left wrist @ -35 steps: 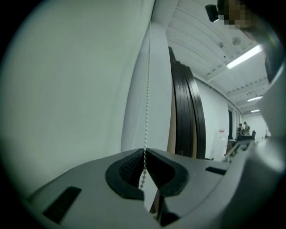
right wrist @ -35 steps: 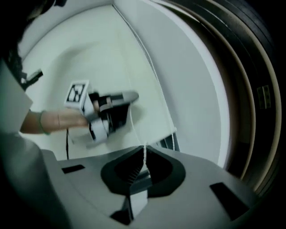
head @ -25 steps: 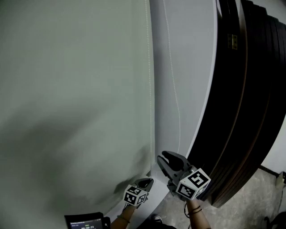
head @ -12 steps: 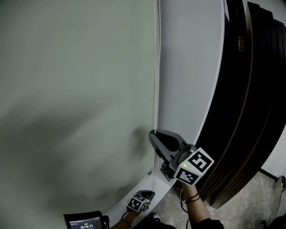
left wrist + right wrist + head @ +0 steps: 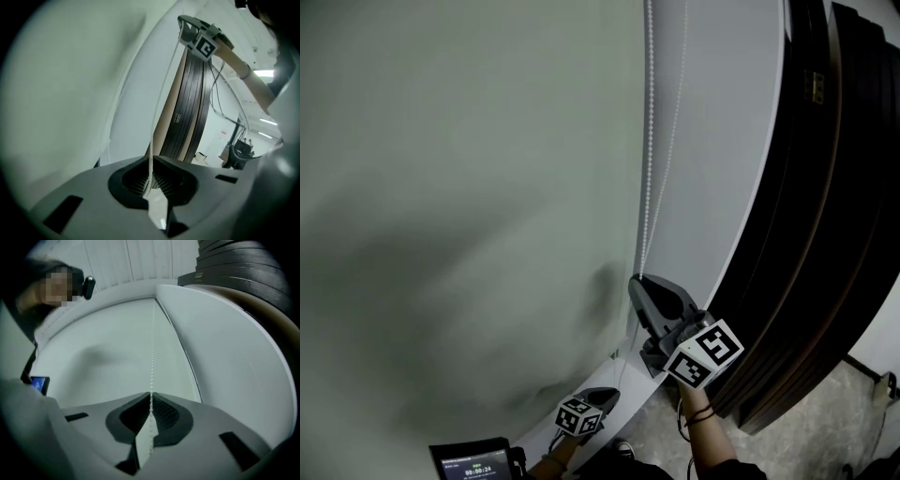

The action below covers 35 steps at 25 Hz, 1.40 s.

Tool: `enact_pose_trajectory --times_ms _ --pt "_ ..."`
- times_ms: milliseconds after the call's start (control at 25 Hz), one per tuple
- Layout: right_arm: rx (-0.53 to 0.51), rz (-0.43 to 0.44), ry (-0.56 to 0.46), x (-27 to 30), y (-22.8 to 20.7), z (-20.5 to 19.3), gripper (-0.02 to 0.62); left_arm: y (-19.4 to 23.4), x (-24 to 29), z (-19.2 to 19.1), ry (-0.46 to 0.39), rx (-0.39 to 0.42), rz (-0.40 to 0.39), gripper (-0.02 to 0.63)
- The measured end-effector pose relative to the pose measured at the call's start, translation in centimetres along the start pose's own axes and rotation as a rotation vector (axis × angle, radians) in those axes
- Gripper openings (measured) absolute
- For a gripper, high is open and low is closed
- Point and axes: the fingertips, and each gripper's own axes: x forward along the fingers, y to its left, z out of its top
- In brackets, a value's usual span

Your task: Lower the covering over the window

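Plainly, the right gripper [image 5: 151,395] has its fingers pressed together on the bead chain [image 5: 152,357], which runs up taut from them. Below it, the left gripper [image 5: 151,180] has its fingers closed on a strand of that chain, which climbs toward the right gripper. The pale window covering [image 5: 469,187] hangs flat, just left of the chain.

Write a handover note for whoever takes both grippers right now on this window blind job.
Right gripper: shut on the bead chain; this is the upper grip.
Left gripper: shut on the chain lower down.
Roller blind: hangs left of the chain and covers the window as far as the head view shows. Its bottom edge can't be made out.
Left to do: probably pull hand over hand, check that the blind reaches the bottom, then release.
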Motion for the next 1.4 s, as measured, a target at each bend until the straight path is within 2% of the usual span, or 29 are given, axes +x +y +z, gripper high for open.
enact_pose_trajectory --times_ms 160,320,440,520,560,640,760,840,920,1000,1120,1280,1400 --pt "0.067 -0.077 0.126 -1.7 -1.6 -8.5 0.021 0.4 -1.1 1.8 -0.068 -0.009 0.019 0.025" --pt "0.081 -0.149 0.351 -4.4 -3.7 -18.2 0.021 0.4 -1.6 3.4 -0.089 -0.007 0.042 0.040" --pt "0.169 -0.216 0.488 -7.8 -5.4 -25.4 0.020 0.1 -1.5 4.4 -0.110 -0.016 0.046 0.040" --pt "0.221 -0.253 0.533 -9.8 -6.1 -28.1 0.021 -0.5 -1.6 4.9 -0.121 -0.020 0.047 0.040" --pt "0.226 -0.263 0.547 -10.2 -6.2 -28.5 0.021 -0.9 -2.0 5.4 -0.127 -0.023 0.049 0.040" --pt "0.225 -0.272 0.556 -9.5 -5.7 -26.6 0.021 -2.1 -4.3 7.7 -0.142 -0.031 0.055 0.040" --pt "0.236 -0.279 0.541 -6.1 -2.6 -19.7 0.021 -5.0 -10.6 13.0 -0.150 -0.015 0.051 0.040" --pt "0.260 -0.316 0.517 -5.5 -0.8 -16.8 0.021 -6.8 -13.7 14.7 -0.138 0.010 0.034 0.040" --pt "0.285 -0.374 0.521 -6.9 0.0 -16.9 0.021 -7.9 -14.8 14.7 -0.129 0.024 0.020 0.040" --pt "0.292 -0.420 0.567 -9.4 0.3 -18.6 0.021 -8.3 -14.9 14.5 -0.131 0.028 0.011 0.040" --pt "0.308 -0.456 0.604 -12.9 1.5 -20.7 0.021 -8.6 -14.8 14.4 -0.136 0.038 -0.010 0.040" --pt "0.382 -0.497 0.569 -17.2 3.7 -21.3 0.021 -9.5 -15.3 13.9 -0.158 0.040 -0.041 0.040" --pt "0.421 -0.514 0.520 -19.4 6.0 -19.8 0.021 -10.7 -16.4 13.2 -0.195 0.019 -0.056 0.040"
